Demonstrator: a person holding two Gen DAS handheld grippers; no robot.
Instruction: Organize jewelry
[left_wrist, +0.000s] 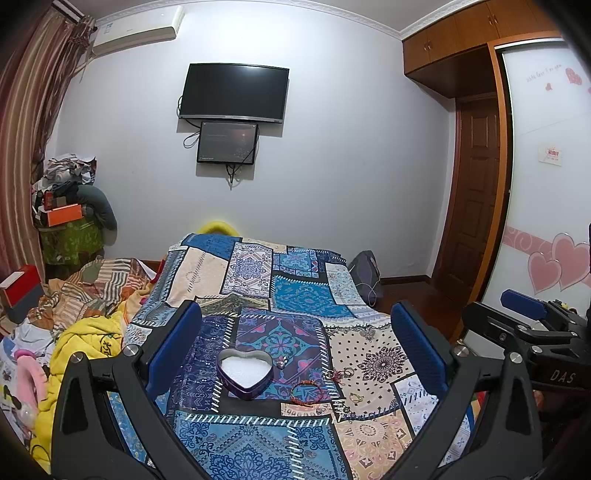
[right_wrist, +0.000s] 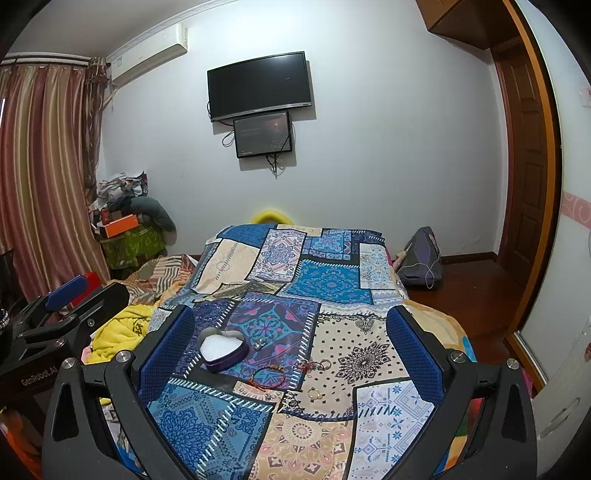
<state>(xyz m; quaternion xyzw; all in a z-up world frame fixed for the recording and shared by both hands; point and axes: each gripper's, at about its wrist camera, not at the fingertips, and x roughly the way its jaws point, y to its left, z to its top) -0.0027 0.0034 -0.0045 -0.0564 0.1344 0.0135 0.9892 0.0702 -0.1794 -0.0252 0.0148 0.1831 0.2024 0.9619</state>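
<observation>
A purple heart-shaped tin (left_wrist: 245, 373) with white lining lies open on the patchwork bedspread (left_wrist: 306, 295); it also shows in the right wrist view (right_wrist: 221, 350). Beside it lie a small silver piece (left_wrist: 282, 363), a red cord bracelet (left_wrist: 306, 392), a red charm with rings (left_wrist: 337, 374) and a gold ring (left_wrist: 356, 397). The right wrist view shows the bracelet (right_wrist: 269, 376), the charm (right_wrist: 312, 365) and gold rings (right_wrist: 315, 393). My left gripper (left_wrist: 295, 332) is open and empty above the bed. My right gripper (right_wrist: 290, 328) is open and empty too.
Crumpled blankets and a yellow cloth (left_wrist: 88, 339) lie left of the bedspread. A purple bag (right_wrist: 421, 264) sits on the floor at the right. A wooden door (left_wrist: 472, 192) and wardrobe stand right. A TV (left_wrist: 233, 92) hangs on the far wall.
</observation>
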